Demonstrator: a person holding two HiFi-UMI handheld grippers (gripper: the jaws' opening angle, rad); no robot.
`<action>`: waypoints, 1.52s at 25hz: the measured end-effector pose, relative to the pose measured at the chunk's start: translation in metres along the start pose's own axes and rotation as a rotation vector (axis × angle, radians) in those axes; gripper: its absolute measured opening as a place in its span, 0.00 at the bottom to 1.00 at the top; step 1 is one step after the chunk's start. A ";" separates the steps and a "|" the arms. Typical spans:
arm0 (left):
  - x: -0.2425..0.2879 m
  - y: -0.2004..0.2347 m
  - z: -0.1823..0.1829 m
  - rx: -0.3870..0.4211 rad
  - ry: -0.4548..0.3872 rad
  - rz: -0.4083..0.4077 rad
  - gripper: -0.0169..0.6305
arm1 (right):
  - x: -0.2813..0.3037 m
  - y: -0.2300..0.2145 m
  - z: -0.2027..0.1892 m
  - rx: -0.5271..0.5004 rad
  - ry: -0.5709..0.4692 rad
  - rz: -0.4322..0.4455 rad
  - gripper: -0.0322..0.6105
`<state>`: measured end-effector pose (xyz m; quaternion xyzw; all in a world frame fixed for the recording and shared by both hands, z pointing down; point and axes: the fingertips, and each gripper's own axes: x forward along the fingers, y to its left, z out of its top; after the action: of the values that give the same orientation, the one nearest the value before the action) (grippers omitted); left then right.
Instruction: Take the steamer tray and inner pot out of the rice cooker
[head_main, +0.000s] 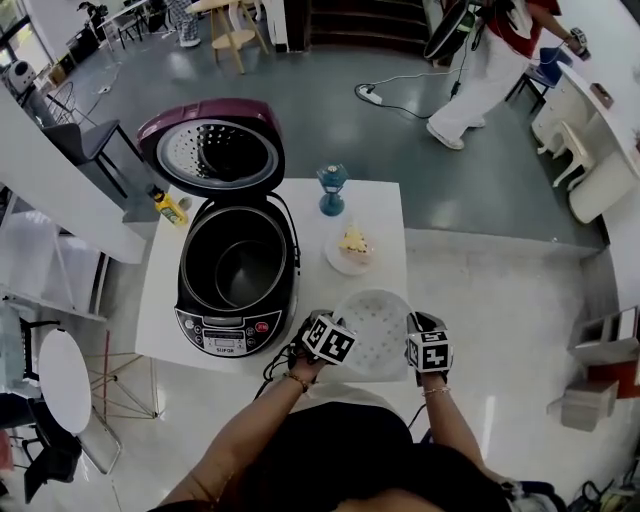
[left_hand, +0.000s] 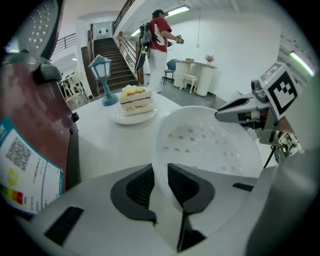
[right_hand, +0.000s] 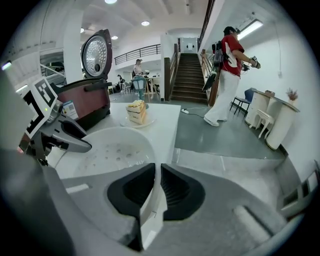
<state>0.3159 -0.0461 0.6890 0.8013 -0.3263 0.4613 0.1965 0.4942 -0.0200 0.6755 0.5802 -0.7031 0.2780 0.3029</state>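
The white perforated steamer tray (head_main: 375, 325) is at the table's front right corner, held by its rim on both sides. My left gripper (head_main: 343, 332) is shut on its left rim (left_hand: 161, 165), and my right gripper (head_main: 413, 327) is shut on its right rim (right_hand: 150, 195). Whether the tray rests on the table or hangs just above it I cannot tell. The rice cooker (head_main: 235, 300) stands at the left with its maroon lid (head_main: 215, 150) up. The dark inner pot (head_main: 237, 262) sits inside it.
On the white table (head_main: 160, 300) behind the tray are a plate with a cake slice (head_main: 351, 247) and a small blue lantern (head_main: 332, 188). A yellow bottle (head_main: 168, 207) stands by the cooker's lid. A person (head_main: 480, 60) stands far off on the floor.
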 end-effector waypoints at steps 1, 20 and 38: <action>0.000 0.000 0.001 0.012 -0.002 0.002 0.16 | 0.001 0.000 0.000 -0.001 -0.001 -0.001 0.12; -0.140 -0.064 0.026 0.332 -0.223 -0.137 0.39 | -0.071 0.002 0.064 -0.080 -0.217 0.008 0.25; -0.339 0.226 -0.004 -0.010 -0.537 0.483 0.46 | -0.091 0.255 0.251 -0.495 -0.456 0.295 0.33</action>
<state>0.0318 -0.0883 0.4001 0.7928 -0.5485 0.2658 -0.0070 0.2308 -0.1034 0.4316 0.4287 -0.8746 0.0039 0.2262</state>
